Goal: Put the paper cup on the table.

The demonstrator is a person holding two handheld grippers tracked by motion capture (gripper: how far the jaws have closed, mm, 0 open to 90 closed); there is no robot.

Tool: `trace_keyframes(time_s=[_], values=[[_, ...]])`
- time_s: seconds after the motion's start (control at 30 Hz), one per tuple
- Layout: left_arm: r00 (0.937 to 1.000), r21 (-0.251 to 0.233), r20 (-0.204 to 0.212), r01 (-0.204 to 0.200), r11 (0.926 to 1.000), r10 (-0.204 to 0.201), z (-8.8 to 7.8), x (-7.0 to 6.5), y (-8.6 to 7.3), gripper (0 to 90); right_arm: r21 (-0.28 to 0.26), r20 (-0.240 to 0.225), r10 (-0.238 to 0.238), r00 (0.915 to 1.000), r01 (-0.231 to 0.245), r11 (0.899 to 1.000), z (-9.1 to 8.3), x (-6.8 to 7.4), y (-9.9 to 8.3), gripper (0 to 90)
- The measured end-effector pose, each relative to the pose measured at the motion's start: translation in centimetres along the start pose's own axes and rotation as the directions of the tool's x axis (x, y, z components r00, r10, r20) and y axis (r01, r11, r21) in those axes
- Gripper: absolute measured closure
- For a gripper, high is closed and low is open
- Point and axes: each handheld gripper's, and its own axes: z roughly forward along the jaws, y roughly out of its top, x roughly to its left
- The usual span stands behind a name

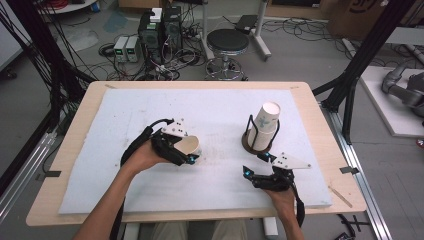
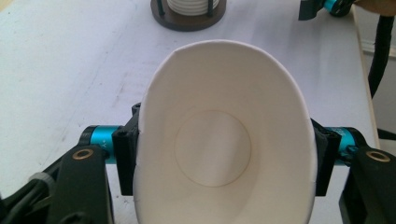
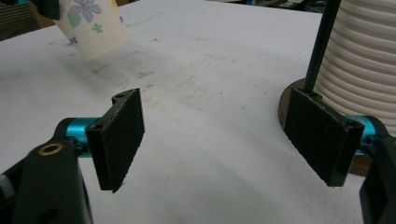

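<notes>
My left gripper (image 1: 187,150) is shut on a single paper cup (image 1: 190,145), lifted just off the white foam mat (image 1: 125,110) left of centre. In the left gripper view the cup (image 2: 224,149) faces me mouth-first, its rim squeezed into an oval between the two pads. The right gripper view shows its flower-printed side (image 3: 93,23) at top left. A stack of upside-down paper cups (image 1: 265,125) stands in a dark round rod holder (image 1: 247,145) right of centre. My right gripper (image 1: 256,164) rests just in front of that holder, open, with nothing between its pads (image 3: 121,140).
The foam mat covers most of a wooden table (image 1: 320,125). Beyond the far edge stand a round stool (image 1: 227,42), computer boxes (image 1: 160,30) and loose cables on the floor. A black frame post (image 1: 357,75) rises at the right.
</notes>
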Motion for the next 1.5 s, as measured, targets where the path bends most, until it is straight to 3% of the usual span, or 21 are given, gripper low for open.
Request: trace_keyframes(time_s=[0.53, 0.83, 1.03, 1.33, 1.5], values=[[0.9999, 0.101, 0.017, -0.002, 0.9949, 0.000, 1.5, 0.6, 0.3, 32.2, 0.000, -0.001, -0.002, 1.0000, 0.002, 1.000, 0.0, 0.0, 0.0, 21.0], [0.9996, 0.170, 0.024, -0.020, 0.9853, 0.016, 2.3, 0.9, 0.9, 32.2, 0.001, 0.000, -0.006, 1.0000, 0.006, 1.000, 0.0, 0.0, 0.0, 21.0], [0.9996, 0.189, 0.025, -0.013, 0.9819, 0.008, 2.7, 1.0, 0.9, 32.2, -0.001, 0.001, -0.007, 1.0000, 0.007, 1.000, 0.0, 0.1, 0.0, 21.0], [0.9998, 0.253, 0.019, -0.010, 0.9675, 0.005, 3.9, 1.1, 0.7, 32.2, -0.003, 0.002, -0.006, 1.0000, 0.006, 1.000, 0.1, 0.1, 0.0, 21.0], [0.9997, 0.249, 0.026, -0.011, 0.9685, 0.005, 4.3, 1.2, 0.8, 31.6, -0.005, 0.002, -0.010, 0.9999, 0.010, 1.000, 0.0, 0.0, 0.0, 21.0]])
